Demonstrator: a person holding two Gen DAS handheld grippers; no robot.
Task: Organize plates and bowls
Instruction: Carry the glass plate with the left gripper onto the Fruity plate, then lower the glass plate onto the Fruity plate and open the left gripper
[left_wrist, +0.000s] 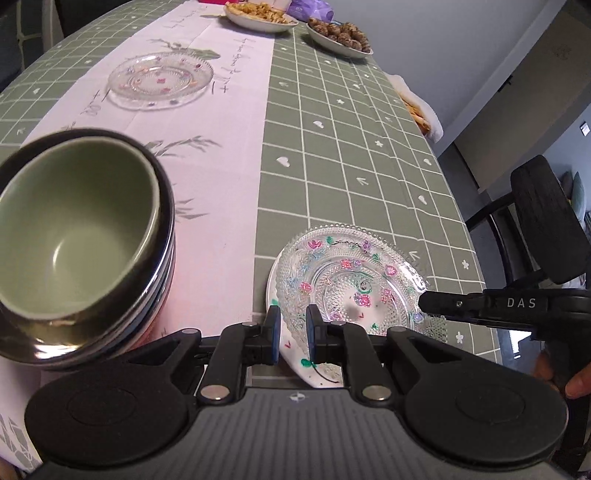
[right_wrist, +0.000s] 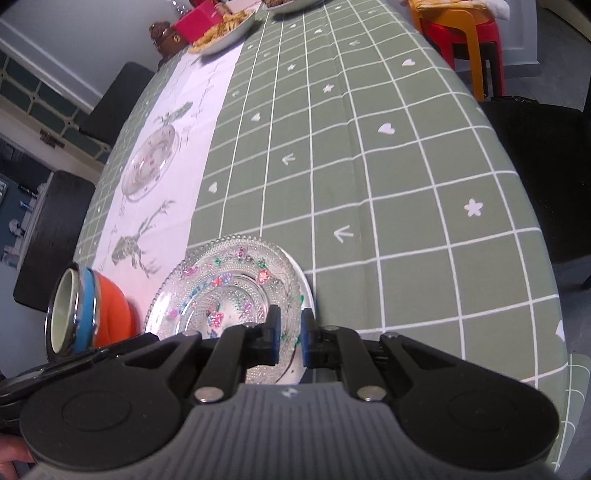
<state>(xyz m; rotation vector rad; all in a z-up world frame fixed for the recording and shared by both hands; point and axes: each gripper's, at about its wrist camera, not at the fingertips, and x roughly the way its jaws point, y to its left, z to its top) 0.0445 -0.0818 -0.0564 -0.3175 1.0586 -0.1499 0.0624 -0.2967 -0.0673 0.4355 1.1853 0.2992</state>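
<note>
A clear glass plate (left_wrist: 351, 280) painted with small flowers lies on a white plate (left_wrist: 295, 356) near the table's front edge. My left gripper (left_wrist: 293, 332) is shut on the white plate's near rim. My right gripper (left_wrist: 424, 301) comes in from the right and touches the glass plate's right rim. In the right wrist view my right gripper (right_wrist: 290, 334) is shut on the glass plate (right_wrist: 229, 288); the white plate (right_wrist: 308, 291) shows as a thin edge beneath. A stack of nested bowls (left_wrist: 81, 236), green inside the top one, stands just left of the plates (right_wrist: 74, 314).
A second glass plate (left_wrist: 160, 79) sits farther up the white runner (right_wrist: 151, 162). Plates of food (left_wrist: 258, 14) (left_wrist: 340, 35) stand at the far end. The green checked tablecloth (left_wrist: 351, 147) lies between. Dark chairs (left_wrist: 543, 221) (right_wrist: 114, 103) flank the table; coloured stools (right_wrist: 461, 29) stand beyond.
</note>
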